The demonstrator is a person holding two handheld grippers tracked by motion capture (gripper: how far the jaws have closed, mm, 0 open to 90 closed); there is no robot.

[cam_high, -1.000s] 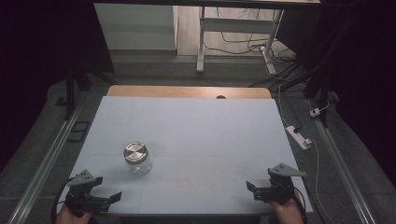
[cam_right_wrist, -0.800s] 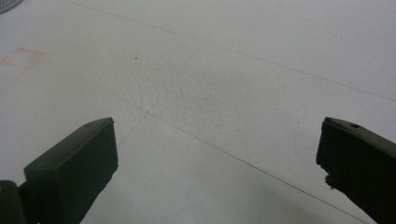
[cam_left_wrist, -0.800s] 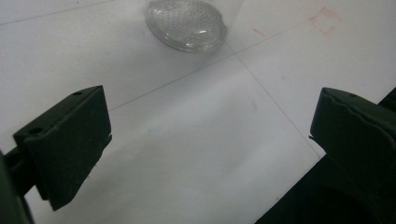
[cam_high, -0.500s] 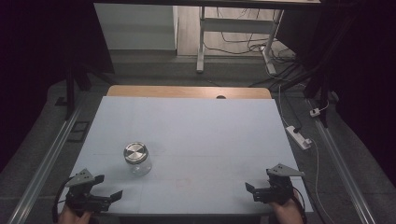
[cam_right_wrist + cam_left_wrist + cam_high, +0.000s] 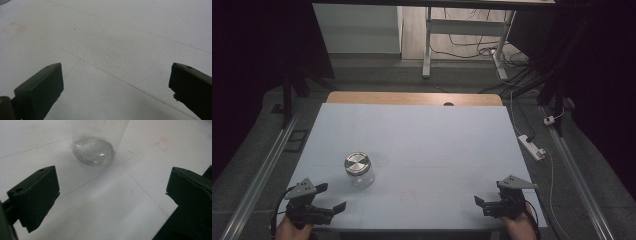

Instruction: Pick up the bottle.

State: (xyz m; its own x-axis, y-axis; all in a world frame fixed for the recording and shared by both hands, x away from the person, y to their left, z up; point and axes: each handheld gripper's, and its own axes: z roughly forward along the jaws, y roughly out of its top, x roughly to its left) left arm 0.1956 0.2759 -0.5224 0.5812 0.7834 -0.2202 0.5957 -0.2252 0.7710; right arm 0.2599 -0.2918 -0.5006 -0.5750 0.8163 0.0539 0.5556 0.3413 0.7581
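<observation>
One glass jar (image 5: 359, 170) with a metal screw lid (image 5: 357, 163) stands upright on the near-left part of the white table (image 5: 422, 145), and everything you do next turns on it. In your left gripper view its clear round base (image 5: 93, 151) sits just beyond the jaws, a little left of centre, so a short forward reach would likely bring it between them. Your left gripper (image 5: 334, 206) rests at the near-left edge with its jaws spread wide and nothing between them, aimed toward the jar and near it without touching. Your right gripper (image 5: 482, 202) waits at the near-right edge, well apart from the jar, released too and holding nothing, with bare tabletop ahead of it. That spacing probably suits a two-handed job: one gripper to steady the glass, the other to work the lid. A faint red square mark (image 5: 163, 143) lies on the table to the right of the jar.
</observation>
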